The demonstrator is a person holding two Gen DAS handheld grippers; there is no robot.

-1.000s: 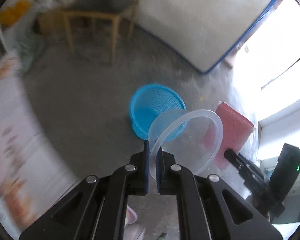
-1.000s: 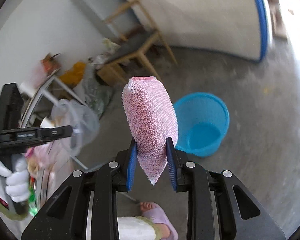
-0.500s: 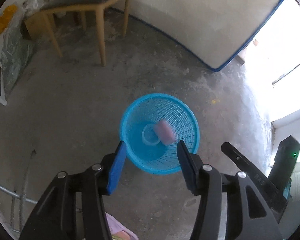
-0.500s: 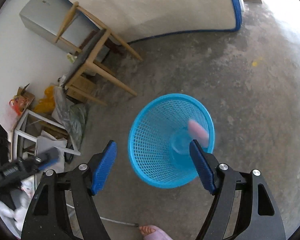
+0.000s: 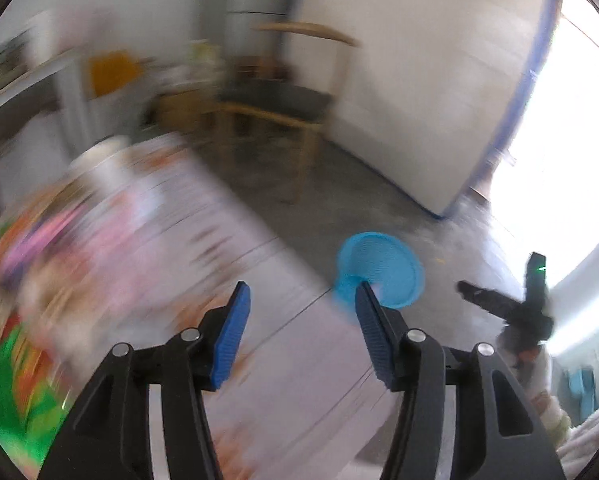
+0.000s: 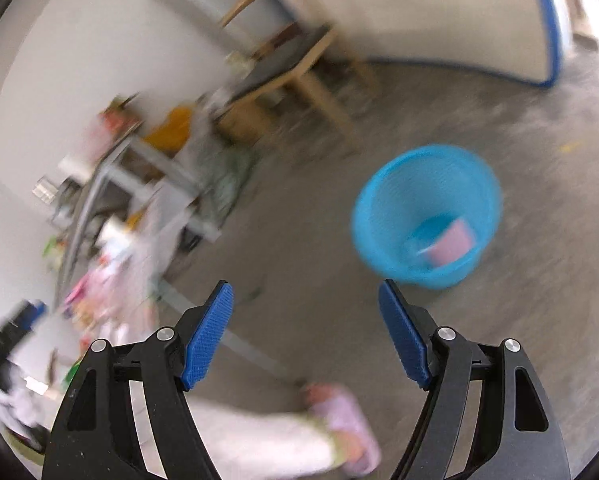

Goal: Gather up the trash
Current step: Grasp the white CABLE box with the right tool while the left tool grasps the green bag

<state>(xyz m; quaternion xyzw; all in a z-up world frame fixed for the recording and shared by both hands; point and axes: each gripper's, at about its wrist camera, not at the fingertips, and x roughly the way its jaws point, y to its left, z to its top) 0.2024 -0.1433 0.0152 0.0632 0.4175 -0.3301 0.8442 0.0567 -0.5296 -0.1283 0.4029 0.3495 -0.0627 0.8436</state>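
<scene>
A blue mesh trash basket (image 6: 427,216) stands on the concrete floor; a pink sponge-like piece (image 6: 451,242) lies inside it. It also shows in the left wrist view (image 5: 383,276), partly behind my right finger. My left gripper (image 5: 301,336) is open and empty above a blurred table with a patterned cloth (image 5: 159,248). My right gripper (image 6: 305,336) is open and empty above the floor, left of the basket. The right gripper also shows in the left wrist view (image 5: 511,308).
A wooden chair (image 6: 295,64) stands by the wall beyond the basket. A metal rack with clutter (image 6: 139,176) is at left. A white panel with blue edging (image 5: 439,92) leans on the wall. A person's foot in a pink slipper (image 6: 343,416) is below.
Both grippers let go of their items, the clear plastic lid and the pink sponge, into the basket and opened. Both have since swung left, away from the basket and toward the table.
</scene>
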